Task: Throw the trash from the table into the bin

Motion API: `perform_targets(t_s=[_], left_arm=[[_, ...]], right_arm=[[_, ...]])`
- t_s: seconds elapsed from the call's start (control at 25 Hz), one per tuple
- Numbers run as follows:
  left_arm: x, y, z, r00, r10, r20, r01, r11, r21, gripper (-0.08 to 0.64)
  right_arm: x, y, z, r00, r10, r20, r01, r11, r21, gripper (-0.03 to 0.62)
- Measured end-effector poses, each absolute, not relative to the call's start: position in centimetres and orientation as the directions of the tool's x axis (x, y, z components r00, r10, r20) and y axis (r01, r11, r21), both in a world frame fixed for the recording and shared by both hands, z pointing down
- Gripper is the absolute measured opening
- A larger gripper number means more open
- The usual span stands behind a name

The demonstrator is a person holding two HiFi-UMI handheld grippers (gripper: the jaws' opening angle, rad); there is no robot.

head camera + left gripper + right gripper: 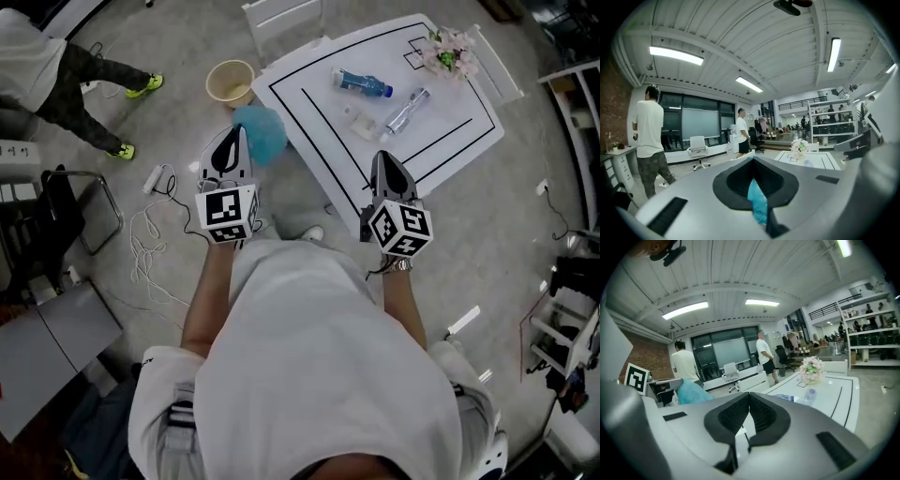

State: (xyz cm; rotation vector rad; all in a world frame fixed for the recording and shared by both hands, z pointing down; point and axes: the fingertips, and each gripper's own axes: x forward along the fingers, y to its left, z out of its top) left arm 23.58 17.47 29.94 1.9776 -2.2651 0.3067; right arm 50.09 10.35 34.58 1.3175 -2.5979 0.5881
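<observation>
My left gripper (pixel 240 132) is shut on a crumpled teal wrapper (pixel 261 131), which it holds over the floor off the table's left corner. In the left gripper view the teal scrap (pixel 757 202) sits pinched between the jaws. A beige bin (pixel 230 82) stands on the floor just beyond it. My right gripper (pixel 382 157) is shut and empty above the near edge of the white table (pixel 319 117). On the table lie a blue bottle (pixel 362 83), a clear bottle (pixel 407 111) and a small clear scrap (pixel 362 123).
A pot of pink flowers (pixel 448 52) stands at the table's far corner. White chairs (pixel 281 19) stand behind the table. A person (pixel 56 75) walks at the upper left. Loose cables (pixel 150 234) lie on the floor at my left, and shelving (pixel 572 309) stands at the right.
</observation>
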Motion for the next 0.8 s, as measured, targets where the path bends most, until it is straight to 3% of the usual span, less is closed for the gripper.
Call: perform_targets(t_s=[0.36, 0.8], left_arm=[[9.3, 23.1, 30.5, -0.275, -0.937, 0.215, -0.961, 0.274, -0.034, 0.003], [-8.4, 27.2, 30.6, -0.321, -0.923, 0.210, -0.945, 0.327, -0.009, 0.003]], right_arm=[[33.4, 12.1, 34.3, -0.703, -0.626, 0.336, -0.707, 0.665, -0.241, 0.009], [13.7, 15.2, 34.2, -0.756, -0.552, 0.352, -0.639, 0.738, -0.215, 0.009]])
